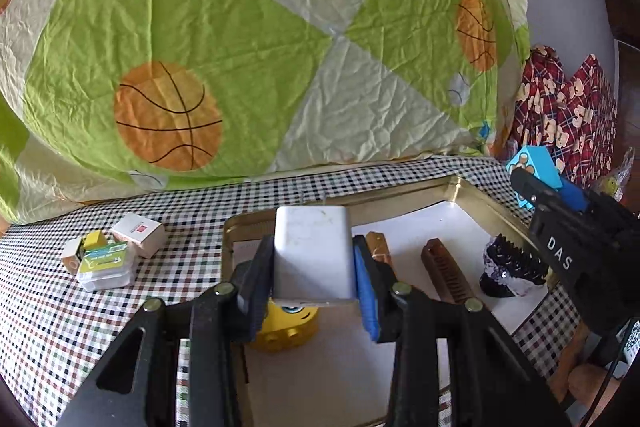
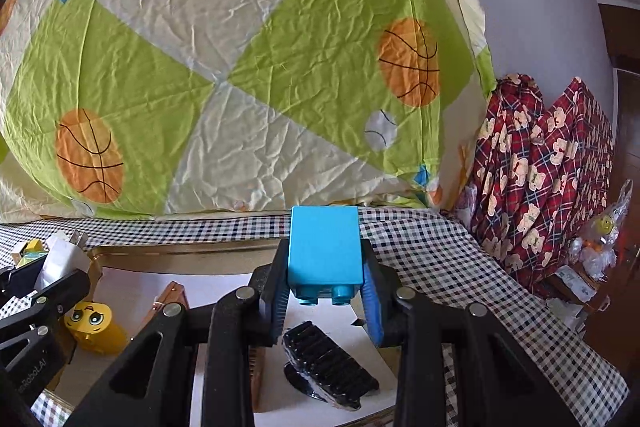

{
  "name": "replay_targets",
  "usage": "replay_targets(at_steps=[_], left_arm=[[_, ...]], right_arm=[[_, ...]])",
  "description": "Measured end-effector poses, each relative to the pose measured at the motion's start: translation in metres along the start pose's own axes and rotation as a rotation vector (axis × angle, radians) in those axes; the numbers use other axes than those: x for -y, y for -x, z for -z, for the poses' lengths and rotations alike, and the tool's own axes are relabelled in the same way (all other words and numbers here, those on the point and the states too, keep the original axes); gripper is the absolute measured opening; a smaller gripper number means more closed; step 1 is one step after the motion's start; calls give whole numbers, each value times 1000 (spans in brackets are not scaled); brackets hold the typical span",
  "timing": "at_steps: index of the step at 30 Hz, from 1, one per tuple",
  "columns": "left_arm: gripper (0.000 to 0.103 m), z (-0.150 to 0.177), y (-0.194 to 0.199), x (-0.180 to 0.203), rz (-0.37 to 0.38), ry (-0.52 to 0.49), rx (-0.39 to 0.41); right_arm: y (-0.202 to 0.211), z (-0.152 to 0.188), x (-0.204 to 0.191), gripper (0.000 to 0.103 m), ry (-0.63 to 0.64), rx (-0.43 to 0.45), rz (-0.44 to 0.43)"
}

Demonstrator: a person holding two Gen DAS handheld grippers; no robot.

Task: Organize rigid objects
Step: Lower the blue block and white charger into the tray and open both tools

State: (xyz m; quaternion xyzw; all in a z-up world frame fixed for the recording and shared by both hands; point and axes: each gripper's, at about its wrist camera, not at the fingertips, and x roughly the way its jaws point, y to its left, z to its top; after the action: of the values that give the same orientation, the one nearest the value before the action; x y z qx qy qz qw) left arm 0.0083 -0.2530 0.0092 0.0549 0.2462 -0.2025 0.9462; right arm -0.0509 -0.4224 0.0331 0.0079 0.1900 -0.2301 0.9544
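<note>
Left side, small boxes (image 1: 102, 255) are sitting on the checked cloth (image 1: 48, 327), not in the tray (image 1: 404, 199) yet. Left gripper (image 1: 314, 269) is clamping its fingers on a smooth white charger (image 1: 312, 255) above the tray, just over a glossy yellow toy (image 1: 288, 331). I'd lower it onto bare lining, clear of that toy. Right gripper (image 2: 325, 285) is pinching a hard blue brick (image 2: 324, 251), studs facing back, over a ridged black clip (image 2: 330, 365)

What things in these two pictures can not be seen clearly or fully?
- Yellow face toy: left wrist view, mostly behind the white charger held by the left gripper.
- Small boxes: left wrist view, print too small to read.
- Black comb: right wrist view, near end hidden by the right gripper holding the blue block.
</note>
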Motion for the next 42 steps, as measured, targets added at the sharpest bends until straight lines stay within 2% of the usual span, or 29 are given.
replay_targets(at_steps=[4, 9, 15, 21, 42], left_arm=[[37, 1, -10, 8, 9, 3, -25], [37, 5, -19, 26, 28, -31, -53], [37, 7, -26, 31, 20, -46, -83], [37, 9, -32, 29, 12, -31, -118], [37, 3, -44, 47, 6, -88, -120]], right_arm=[[-14, 1, 2, 34, 15, -45, 30], [-35, 8, 1, 34, 24, -143, 17], [-42, 11, -6, 34, 51, -176, 2], [-55, 13, -1, 34, 19, -245, -14], [-69, 15, -5, 34, 3, -321, -67]])
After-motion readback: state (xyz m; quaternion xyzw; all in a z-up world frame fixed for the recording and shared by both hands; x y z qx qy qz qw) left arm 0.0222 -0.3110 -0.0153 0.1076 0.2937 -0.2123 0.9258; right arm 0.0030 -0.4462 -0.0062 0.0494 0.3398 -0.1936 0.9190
